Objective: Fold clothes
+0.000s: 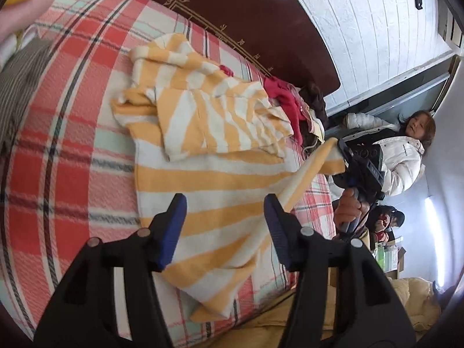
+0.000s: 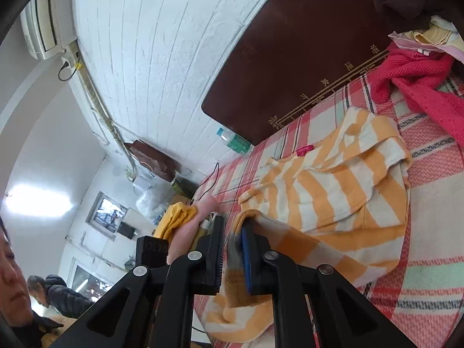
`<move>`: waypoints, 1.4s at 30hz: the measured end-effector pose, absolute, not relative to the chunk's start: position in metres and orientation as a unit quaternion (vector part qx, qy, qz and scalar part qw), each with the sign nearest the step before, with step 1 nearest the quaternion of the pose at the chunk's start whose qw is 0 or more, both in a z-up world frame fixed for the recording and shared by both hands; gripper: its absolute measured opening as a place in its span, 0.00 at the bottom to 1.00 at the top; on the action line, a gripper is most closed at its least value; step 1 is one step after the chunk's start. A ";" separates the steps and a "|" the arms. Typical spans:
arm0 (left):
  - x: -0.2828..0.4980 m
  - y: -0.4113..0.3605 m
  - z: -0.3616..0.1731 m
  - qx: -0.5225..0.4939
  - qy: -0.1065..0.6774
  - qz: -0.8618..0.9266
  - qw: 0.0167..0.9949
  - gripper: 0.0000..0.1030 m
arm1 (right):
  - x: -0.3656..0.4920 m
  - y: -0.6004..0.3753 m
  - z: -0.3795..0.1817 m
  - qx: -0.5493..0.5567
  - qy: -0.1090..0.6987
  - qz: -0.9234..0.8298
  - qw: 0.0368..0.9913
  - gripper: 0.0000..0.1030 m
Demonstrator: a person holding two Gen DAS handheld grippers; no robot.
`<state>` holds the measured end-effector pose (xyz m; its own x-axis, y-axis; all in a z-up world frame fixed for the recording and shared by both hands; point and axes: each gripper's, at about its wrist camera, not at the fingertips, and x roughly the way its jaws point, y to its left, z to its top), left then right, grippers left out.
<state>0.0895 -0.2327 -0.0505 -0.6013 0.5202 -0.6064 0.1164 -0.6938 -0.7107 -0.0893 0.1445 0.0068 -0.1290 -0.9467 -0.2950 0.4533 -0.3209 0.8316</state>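
An orange-and-white striped garment (image 1: 208,156) lies on the plaid bed, its upper part folded over in a bunch. My left gripper (image 1: 224,220) hovers open just above the garment's lower part, holding nothing. My right gripper (image 2: 233,249) is shut on a corner of the same garment (image 2: 333,191) and lifts that edge off the bed. In the left wrist view the right gripper (image 1: 342,152) shows at the bed's right side with the striped cloth stretched up to it.
The plaid bedsheet (image 1: 72,133) covers the bed, with a dark wooden headboard (image 1: 246,14) behind. A pile with a red knit (image 2: 420,84) and dark clothes lies by the headboard. Folded clothes (image 2: 179,223) sit at the bed's other end. People (image 1: 406,150) stand beside the bed.
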 end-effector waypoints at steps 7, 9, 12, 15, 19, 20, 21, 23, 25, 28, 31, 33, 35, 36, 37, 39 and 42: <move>0.052 -0.239 -0.034 -0.406 -0.339 0.841 0.112 0.55 | -0.160 0.120 -0.011 0.449 -0.318 -0.702 0.451 0.10; 0.047 -0.237 -0.032 -0.405 -0.324 0.848 0.105 0.55 | -0.181 0.116 -0.024 0.464 -0.323 -0.710 0.420 0.10; 0.046 -0.232 -0.038 -0.417 -0.305 0.851 0.101 0.59 | -0.211 0.110 -0.045 0.487 -0.331 -0.715 0.378 0.10; 0.050 -0.229 -0.052 -0.436 -0.299 0.844 0.094 0.60 | -0.233 0.102 -0.066 0.515 -0.316 -0.722 0.336 0.12; 0.066 -0.237 -0.070 -0.448 -0.319 0.831 0.082 0.60 | -0.234 0.088 -0.067 0.525 -0.265 -0.735 0.338 0.31; 0.074 -0.239 -0.073 -0.447 -0.326 0.829 0.081 0.60 | -0.228 0.091 -0.057 0.514 -0.250 -0.747 0.340 0.39; 0.081 -0.241 -0.075 -0.445 -0.331 0.828 0.082 0.60 | -0.223 0.095 -0.047 0.502 -0.237 -0.759 0.340 0.44; 0.097 -0.241 -0.080 -0.445 -0.339 0.824 0.090 0.62 | -0.211 0.104 -0.026 0.477 -0.211 -0.782 0.340 0.58; 0.112 -0.240 -0.085 -0.448 -0.346 0.819 0.099 0.69 | -0.193 0.119 -0.008 0.454 -0.192 -0.802 0.338 0.62; 0.119 -0.230 -0.095 -0.453 -0.357 0.808 0.119 0.69 | -0.154 0.137 0.011 0.428 -0.174 -0.802 0.379 0.64; 0.113 -0.218 -0.105 -0.455 -0.376 0.794 0.144 0.70 | -0.109 0.131 0.007 0.437 -0.153 -0.765 0.448 0.65; 0.102 -0.210 -0.111 -0.453 -0.383 0.790 0.154 0.70 | -0.082 0.114 -0.008 0.459 -0.133 -0.735 0.480 0.65; 0.092 -0.207 -0.111 -0.448 -0.387 0.790 0.162 0.70 | -0.057 0.091 -0.027 0.485 -0.111 -0.700 0.512 0.65; 0.087 -0.207 -0.112 -0.445 -0.392 0.788 0.164 0.70 | -0.046 0.079 -0.037 0.497 -0.104 -0.683 0.525 0.65; 0.081 -0.208 -0.112 -0.443 -0.397 0.787 0.165 0.70 | -0.035 0.067 -0.047 0.509 -0.097 -0.665 0.537 0.65; 0.072 -0.209 -0.112 -0.438 -0.412 0.782 0.166 0.70 | -0.024 0.047 -0.063 0.530 -0.091 -0.643 0.545 0.65; 0.061 -0.212 -0.112 -0.432 -0.437 0.771 0.166 0.42 | -0.013 0.025 -0.080 0.547 -0.087 -0.624 0.552 0.65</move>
